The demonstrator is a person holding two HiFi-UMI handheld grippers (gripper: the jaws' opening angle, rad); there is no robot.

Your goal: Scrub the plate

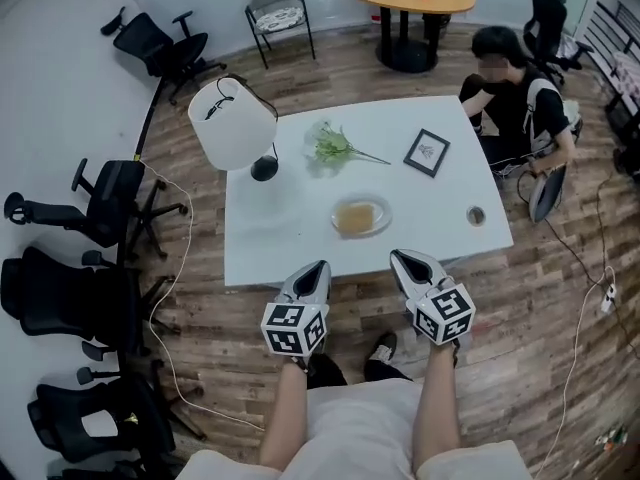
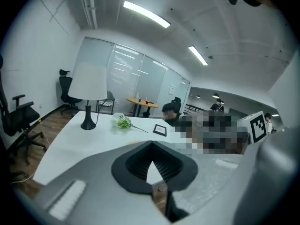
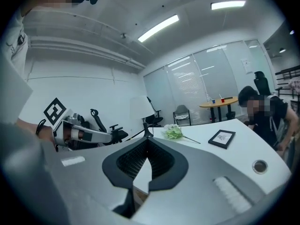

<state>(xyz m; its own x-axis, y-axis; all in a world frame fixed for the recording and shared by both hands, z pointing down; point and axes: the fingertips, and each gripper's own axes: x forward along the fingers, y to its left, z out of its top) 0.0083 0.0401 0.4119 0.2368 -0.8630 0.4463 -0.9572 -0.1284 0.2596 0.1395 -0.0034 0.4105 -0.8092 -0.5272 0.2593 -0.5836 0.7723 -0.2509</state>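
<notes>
A clear glass plate (image 1: 376, 206) lies near the front edge of the white table (image 1: 290, 238), and on it rests a tan sponge (image 1: 355, 216). My left gripper (image 1: 321, 267) hovers at the table's front edge, left of the plate, shut and empty. On the other side my right gripper (image 1: 398, 258) is just below the plate's right side, also shut with nothing held. In the left gripper view my left gripper (image 2: 151, 145) hides the plate behind its closed jaws. The right gripper view likewise shows only my right gripper (image 3: 148, 142) over the table top.
On the table stand a white lamp (image 1: 232, 123), a sprig of flowers (image 1: 333, 146), a black picture frame (image 1: 427, 152) and a small round cup (image 1: 476, 214). A person (image 1: 520, 93) sits at the table's far right corner. Office chairs (image 1: 95, 203) line the left wall.
</notes>
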